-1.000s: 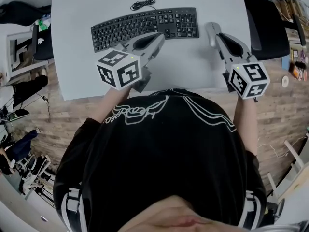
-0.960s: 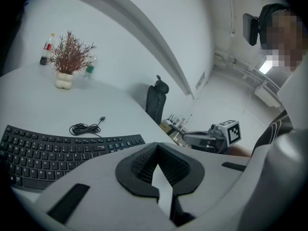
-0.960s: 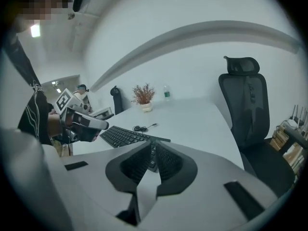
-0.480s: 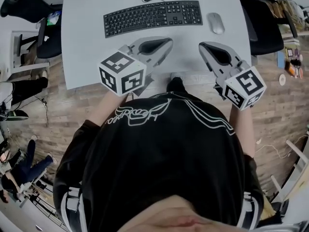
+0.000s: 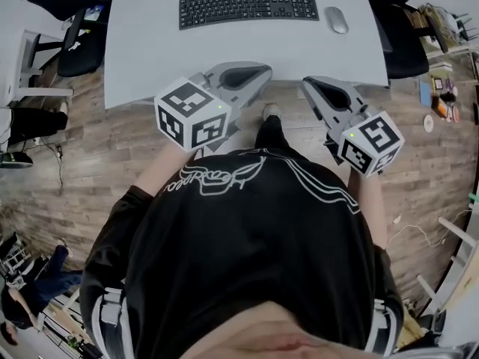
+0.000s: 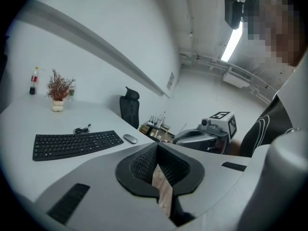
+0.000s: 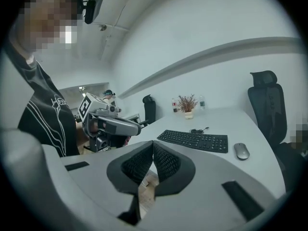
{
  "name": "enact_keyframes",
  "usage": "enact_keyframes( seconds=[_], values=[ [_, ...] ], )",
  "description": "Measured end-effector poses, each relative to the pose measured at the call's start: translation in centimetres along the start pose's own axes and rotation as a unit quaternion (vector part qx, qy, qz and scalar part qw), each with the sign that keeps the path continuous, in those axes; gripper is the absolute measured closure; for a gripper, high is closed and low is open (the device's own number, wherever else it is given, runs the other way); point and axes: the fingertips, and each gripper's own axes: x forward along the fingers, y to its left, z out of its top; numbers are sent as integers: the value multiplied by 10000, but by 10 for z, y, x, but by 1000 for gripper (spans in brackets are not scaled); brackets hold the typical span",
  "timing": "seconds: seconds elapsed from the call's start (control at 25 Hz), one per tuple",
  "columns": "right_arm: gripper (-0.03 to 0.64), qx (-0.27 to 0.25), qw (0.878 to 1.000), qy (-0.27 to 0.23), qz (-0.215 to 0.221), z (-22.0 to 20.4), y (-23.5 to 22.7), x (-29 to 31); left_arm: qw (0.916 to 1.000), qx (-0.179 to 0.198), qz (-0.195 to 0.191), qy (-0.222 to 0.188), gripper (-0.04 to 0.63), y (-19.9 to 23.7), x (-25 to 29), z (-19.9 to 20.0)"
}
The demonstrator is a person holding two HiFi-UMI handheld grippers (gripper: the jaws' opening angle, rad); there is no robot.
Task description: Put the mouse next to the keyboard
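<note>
Left gripper (image 6: 156,147): pads pressed together, nothing between. Right gripper (image 7: 153,144): pads likewise pressed together, empty. Both held at near edge of white desk (image 5: 187,58), well apart from mouse (image 5: 337,19). Mouse lies on desk just right of black keyboard (image 5: 248,7), not touching it.

L gripper (image 5: 263,71) & R gripper (image 5: 307,84) pulled back to desk (image 5: 187,58) edge. Mouse (image 5: 337,19) now lies free; R fingers (image 7: 166,165) closed.
</note>
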Motion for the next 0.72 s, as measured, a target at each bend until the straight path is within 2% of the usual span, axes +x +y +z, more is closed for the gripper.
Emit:
enact_keyframes(
  seconds=[0.44, 0.72],
  values=[
    [609, 155, 9997, -182, 35, -7, 69, -25, 9999, 144, -34, -57, 588, -55, -51, -20],
    [609, 195, 9996, -145, -161, -15, 79, -39, 9997, 165, -189, -59, 588, -74, -56, -24]
  ],
)
